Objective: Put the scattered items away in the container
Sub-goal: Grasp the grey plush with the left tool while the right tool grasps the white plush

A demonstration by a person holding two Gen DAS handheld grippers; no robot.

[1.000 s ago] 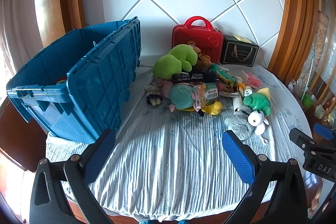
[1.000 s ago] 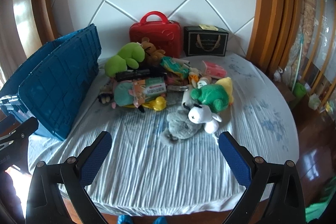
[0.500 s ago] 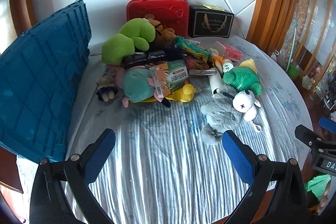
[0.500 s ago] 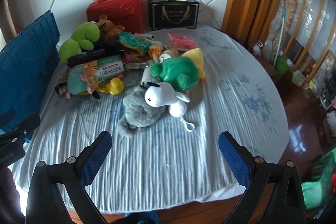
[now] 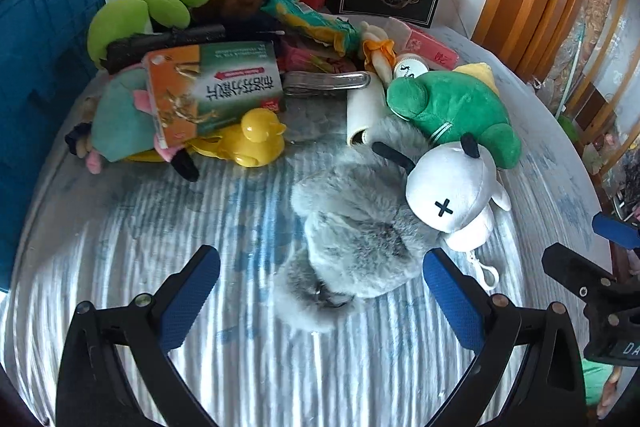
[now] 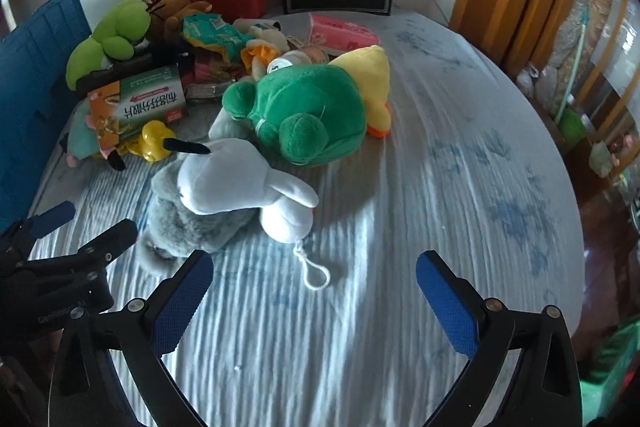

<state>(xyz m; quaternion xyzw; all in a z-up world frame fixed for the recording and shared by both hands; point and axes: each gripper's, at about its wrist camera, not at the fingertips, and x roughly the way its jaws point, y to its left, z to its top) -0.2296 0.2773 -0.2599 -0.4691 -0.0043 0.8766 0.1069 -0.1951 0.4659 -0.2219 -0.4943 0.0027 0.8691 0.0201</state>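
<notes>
Grey plush (image 5: 352, 227) lies on desk (image 5: 200, 367) at near edge of toy pile, white plush (image 5: 452, 195) resting on it. Left tool (image 5: 320, 291) open, empty, straddling it. Right tool (image 6: 314, 295) open, empty, nearby. Bin (image 5: 36, 67) far left. Risk: closing snags white plush or its loop, dragging both.

Left black claw with blue padded fingers (image 5: 320, 291), jaws spread wide and holding nothing, right black claw with matching blue pads (image 6: 314, 293) likewise agape and empty, near right of the left one
</notes>
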